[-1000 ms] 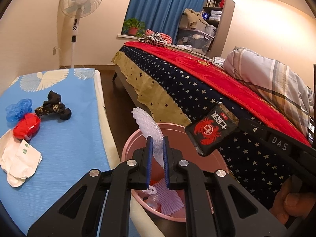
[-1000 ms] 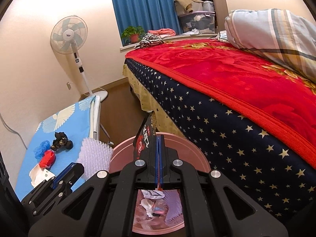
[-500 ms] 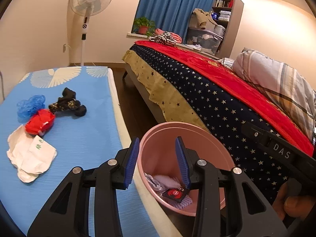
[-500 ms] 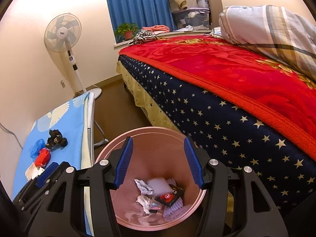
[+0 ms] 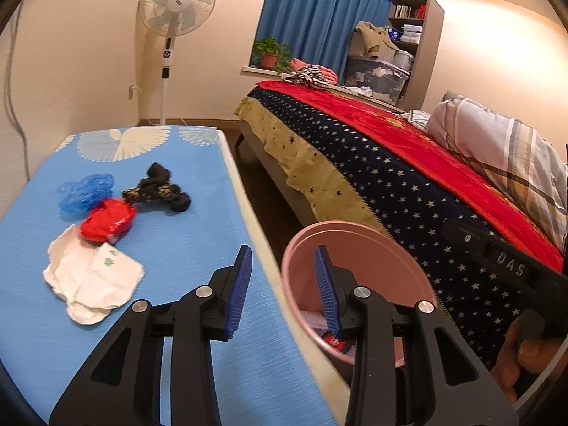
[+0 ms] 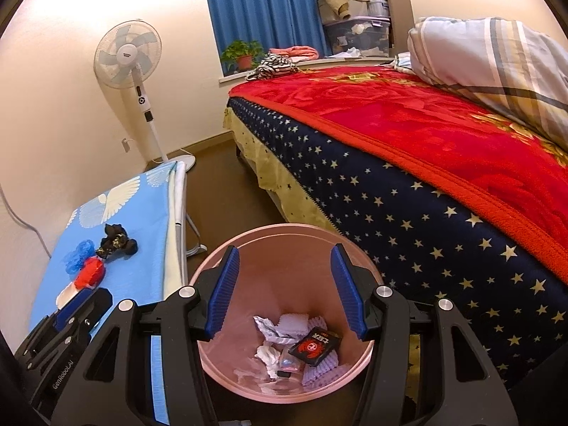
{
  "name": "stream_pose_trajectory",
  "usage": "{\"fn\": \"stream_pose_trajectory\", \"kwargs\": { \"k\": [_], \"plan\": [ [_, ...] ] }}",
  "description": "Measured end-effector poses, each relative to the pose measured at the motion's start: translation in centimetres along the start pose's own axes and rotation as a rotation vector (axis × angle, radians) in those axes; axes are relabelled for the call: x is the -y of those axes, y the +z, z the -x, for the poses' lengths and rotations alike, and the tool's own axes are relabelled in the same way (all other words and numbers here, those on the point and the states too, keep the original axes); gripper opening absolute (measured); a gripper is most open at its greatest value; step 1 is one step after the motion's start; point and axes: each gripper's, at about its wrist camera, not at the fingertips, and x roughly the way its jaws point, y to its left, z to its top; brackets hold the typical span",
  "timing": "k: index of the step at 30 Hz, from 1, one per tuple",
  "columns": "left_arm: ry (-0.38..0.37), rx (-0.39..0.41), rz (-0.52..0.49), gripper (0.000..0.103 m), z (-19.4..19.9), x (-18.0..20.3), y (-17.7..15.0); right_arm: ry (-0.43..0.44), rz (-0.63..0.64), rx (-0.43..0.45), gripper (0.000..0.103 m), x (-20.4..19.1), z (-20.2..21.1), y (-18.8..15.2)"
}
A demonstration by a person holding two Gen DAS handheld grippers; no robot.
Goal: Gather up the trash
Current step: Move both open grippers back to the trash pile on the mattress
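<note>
Behind wide, empty left gripper jaws, pink bin contents mostly hidden; right gripper likewise wide.

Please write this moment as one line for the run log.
left gripper: open, empty | right gripper: open above round pink plastic bin | black crab-print packet: in bin | crumpled white tissue: on table

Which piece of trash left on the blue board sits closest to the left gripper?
The white crumpled paper, nearest the left gripper. The red wrapper, blue plastic and black patterned wrapper all lie farther back.
</note>
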Motion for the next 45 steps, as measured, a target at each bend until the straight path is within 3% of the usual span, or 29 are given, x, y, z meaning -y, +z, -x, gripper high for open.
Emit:
{"fn": "stream_pose_trajectory", "kwargs": {
  "k": [11,17,22,24,26,31,34,45],
  "plan": [
    [0.136,0.013,0.084,0.036,1.3,-5.7,-0.9,0.105,0.045,-0.019,0.055,-4.4,-1.0,-1.1],
    [0.319,0.058,0.160,0.036,2.4,-9.8,-1.0,0.196,0.067,-0.026,0.055,-7.1,-1.9,-1.5],
    [0.426,0.067,0.220,0.036,2.3,-12.8,-0.7,0.258,0.080,-0.044,0.055,-8.8,-3.0,-1.8],
    [0.456,0.062,0.238,0.040,2.0,-13.8,-0.7,0.287,0.095,-0.057,0.055,-9.6,-3.6,-1.9],
    [0.469,0.049,0.256,0.052,1.5,-15.0,-0.8,0.306,0.113,-0.066,0.055,-10.3,-4.1,-2.1],
    [0.508,0.022,0.309,0.055,0.9,-17.5,-1.0,0.340,0.164,-0.097,0.055,-12.0,-5.8,-2.2],
    [0.510,-0.015,0.345,0.064,0.0,-18.6,-0.8,0.353,0.183,-0.108,0.055,-12.7,-6.7,-2.1],
    [0.514,-0.082,0.386,0.065,-2.1,-20.2,-0.5,0.392,0.275,-0.164,0.064,-16.0,-10.7,-1.3]
  ]
}}
